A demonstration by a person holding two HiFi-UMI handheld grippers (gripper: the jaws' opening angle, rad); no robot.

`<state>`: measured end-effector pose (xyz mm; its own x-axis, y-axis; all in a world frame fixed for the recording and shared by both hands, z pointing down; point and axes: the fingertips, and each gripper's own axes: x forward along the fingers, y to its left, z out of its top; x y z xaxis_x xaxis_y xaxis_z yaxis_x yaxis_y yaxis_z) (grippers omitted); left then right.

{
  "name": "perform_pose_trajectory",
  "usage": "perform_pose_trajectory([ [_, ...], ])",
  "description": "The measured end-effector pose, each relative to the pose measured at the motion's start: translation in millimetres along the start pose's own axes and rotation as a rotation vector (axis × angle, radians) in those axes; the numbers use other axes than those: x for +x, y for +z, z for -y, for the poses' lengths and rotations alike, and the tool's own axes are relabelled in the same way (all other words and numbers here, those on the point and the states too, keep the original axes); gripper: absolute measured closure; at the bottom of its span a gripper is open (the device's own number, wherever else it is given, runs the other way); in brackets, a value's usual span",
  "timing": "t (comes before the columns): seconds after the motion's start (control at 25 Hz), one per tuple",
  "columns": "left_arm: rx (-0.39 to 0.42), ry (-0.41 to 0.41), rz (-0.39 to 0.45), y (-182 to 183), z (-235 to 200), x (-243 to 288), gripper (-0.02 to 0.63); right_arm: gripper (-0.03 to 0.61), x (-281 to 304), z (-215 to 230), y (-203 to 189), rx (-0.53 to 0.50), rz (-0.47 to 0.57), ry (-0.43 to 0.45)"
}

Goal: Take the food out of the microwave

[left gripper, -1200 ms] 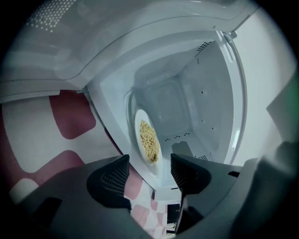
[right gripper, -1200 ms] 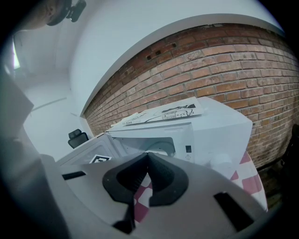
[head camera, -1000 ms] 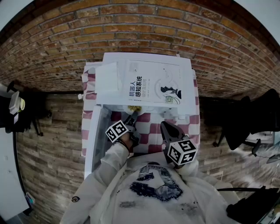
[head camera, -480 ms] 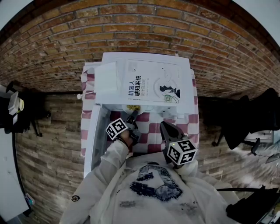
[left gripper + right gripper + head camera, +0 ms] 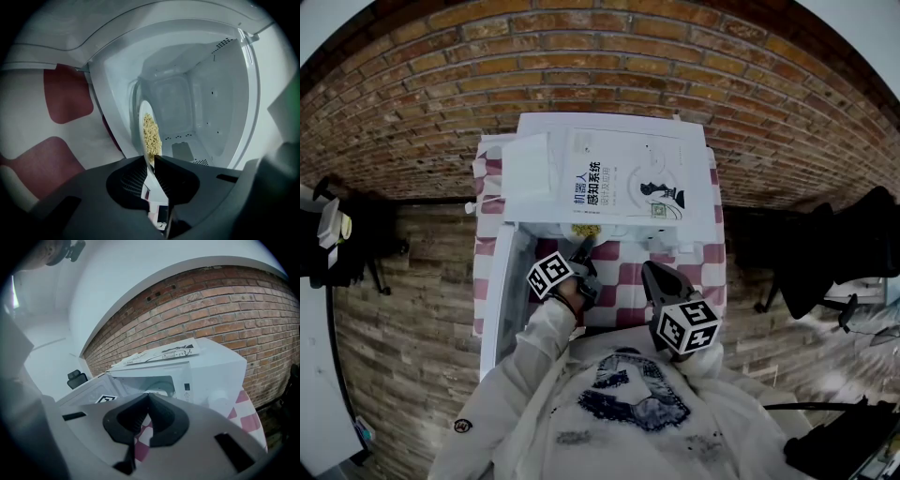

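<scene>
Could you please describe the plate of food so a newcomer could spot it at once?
Find the white microwave on the red-and-white checked tablecloth, its door open. At its opening is a white plate, the only thing bearing pale yellow crumbly food.

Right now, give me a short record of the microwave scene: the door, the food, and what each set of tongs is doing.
microwave: white, on a checked cloth, in front of a brick wall
door: open, swung to the left in the head view
food: yellow, on a white plate at the open front
left tongs: have just been closing, pinched on the plate's near rim
right tongs: shut, empty, held clear of the microwave
on top: a book lying flat
</scene>
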<state>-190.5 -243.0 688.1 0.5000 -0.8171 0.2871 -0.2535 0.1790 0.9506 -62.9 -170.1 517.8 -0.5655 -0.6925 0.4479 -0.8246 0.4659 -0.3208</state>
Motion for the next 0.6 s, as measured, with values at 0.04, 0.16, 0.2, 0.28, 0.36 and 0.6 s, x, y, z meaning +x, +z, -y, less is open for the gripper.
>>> perform_pose_trajectory([
  [0.04,-0.004,-0.003,0.0,-0.4,-0.1,-0.2,0.558,0.565,-0.3,-0.2,-0.4,-0.003,0.0,-0.001],
  [0.16,-0.011,-0.007,0.001,-1.6,-0.4,-1.1,0.56,0.565,-0.7,-0.6,-1.9,-0.003,-0.001,-0.002],
  [0.2,-0.014,-0.007,0.001,-2.2,-0.5,-1.6,0.56,0.565,-0.9,-0.5,-2.5,-0.002,-0.002,-0.003],
  [0.28,-0.019,-0.009,0.001,-3.9,-0.3,-2.8,0.561,0.565,-1.2,-0.2,-3.3,0.001,-0.004,-0.003],
  [0.36,-0.025,-0.012,0.001,-5.9,-0.4,-4.3,0.561,0.565,-1.2,-0.4,-4.2,0.002,-0.004,-0.002],
  [0.6,-0.04,-0.022,0.001,-11.5,-0.9,-11.2,0.563,0.565,-0.5,-2.3,-6.5,0.004,-0.004,0.004],
])
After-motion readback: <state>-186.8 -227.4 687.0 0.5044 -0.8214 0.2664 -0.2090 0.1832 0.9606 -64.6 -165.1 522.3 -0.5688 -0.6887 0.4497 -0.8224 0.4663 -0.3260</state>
